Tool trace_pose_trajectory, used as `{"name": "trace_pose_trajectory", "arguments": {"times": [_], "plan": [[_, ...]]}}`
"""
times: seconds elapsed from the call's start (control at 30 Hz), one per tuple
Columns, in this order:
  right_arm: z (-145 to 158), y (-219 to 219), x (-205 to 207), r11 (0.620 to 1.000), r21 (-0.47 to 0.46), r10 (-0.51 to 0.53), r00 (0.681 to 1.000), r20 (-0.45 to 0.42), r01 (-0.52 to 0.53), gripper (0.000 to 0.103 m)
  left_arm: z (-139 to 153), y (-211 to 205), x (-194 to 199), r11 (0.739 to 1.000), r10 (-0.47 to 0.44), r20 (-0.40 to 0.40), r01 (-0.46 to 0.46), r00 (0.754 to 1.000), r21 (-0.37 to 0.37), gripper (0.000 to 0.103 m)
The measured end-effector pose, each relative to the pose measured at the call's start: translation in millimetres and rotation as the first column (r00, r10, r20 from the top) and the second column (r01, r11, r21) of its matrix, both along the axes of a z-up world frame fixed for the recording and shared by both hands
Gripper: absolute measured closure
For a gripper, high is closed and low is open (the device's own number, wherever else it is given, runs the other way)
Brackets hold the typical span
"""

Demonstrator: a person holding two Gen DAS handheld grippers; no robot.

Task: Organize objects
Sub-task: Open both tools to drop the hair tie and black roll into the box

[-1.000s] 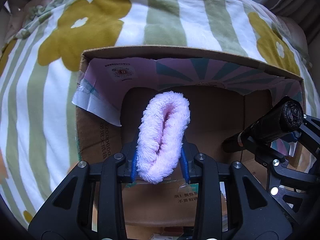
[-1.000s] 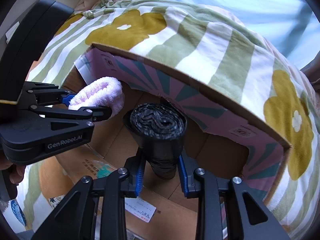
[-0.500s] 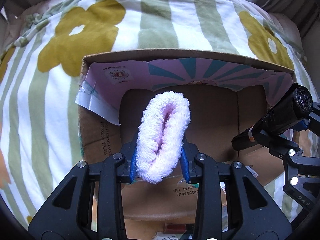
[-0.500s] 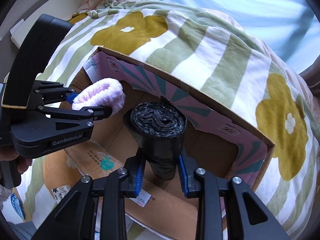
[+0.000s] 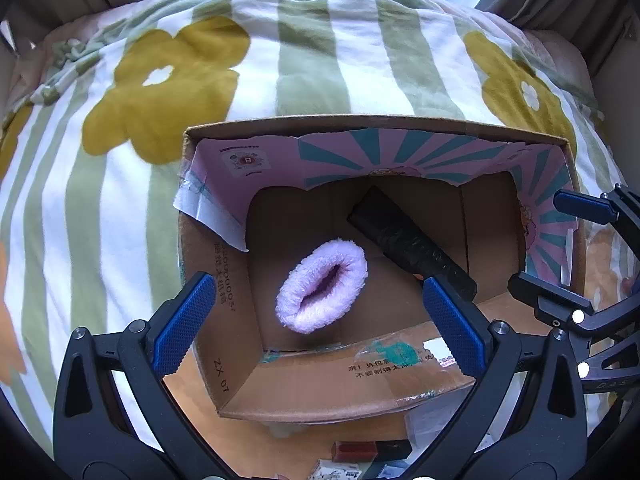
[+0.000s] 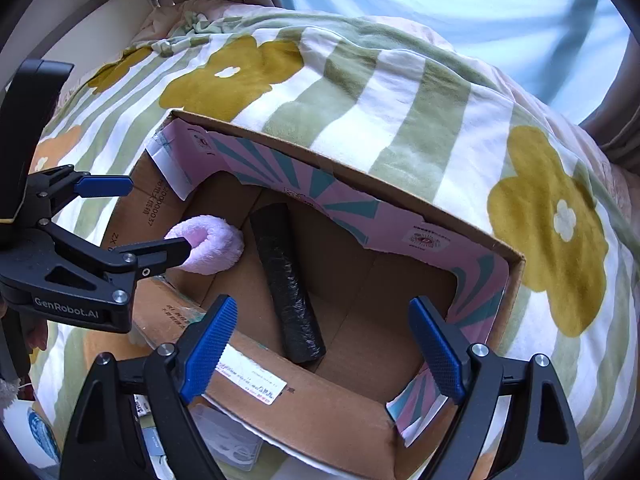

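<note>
Both the left hand-held gripper (image 5: 316,320) and the right hand-held gripper (image 6: 324,344), jaws just opened and empty, hover above the box (image 5: 400,392) (on the bed (image 5: 304,64)), where the pink scrunchie (image 5: 322,291) and black roll (image 5: 412,250) lie.

Here's the bed (image 5: 320,60), spread with a green-striped blanket (image 6: 400,92) with yellow flowers. An open cardboard box (image 5: 320,396) sits right on it; small packets (image 6: 224,440) peek out at its six o'clock edge.
</note>
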State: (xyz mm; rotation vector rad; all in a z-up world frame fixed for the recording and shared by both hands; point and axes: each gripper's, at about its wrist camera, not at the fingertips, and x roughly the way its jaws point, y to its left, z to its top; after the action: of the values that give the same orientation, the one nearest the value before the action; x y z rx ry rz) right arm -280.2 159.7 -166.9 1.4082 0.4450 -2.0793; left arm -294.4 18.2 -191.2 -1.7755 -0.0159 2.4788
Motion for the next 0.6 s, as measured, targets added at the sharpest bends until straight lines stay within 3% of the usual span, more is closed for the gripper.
{"name": "trace_pose_trajectory", "arguments": {"times": [0.27, 0.6], "plan": [[39.2, 7.7, 15.5, 0.997, -0.034, -0.064, 0.997, -0.039, 0.062, 0.018, 31.4, -4.0, 16.3, 1.0, -0.004, -0.042, 0.004, 0.999, -0.001, 0.0], [122.2, 21.1, 67.2, 0.976, -0.122, -0.188, 0.981, -0.057, 0.18, 0.018, 119.1, -16.8, 72.2, 1.0, -0.002, -0.149, -0.001, 0.989, -0.018, 0.0]]}}
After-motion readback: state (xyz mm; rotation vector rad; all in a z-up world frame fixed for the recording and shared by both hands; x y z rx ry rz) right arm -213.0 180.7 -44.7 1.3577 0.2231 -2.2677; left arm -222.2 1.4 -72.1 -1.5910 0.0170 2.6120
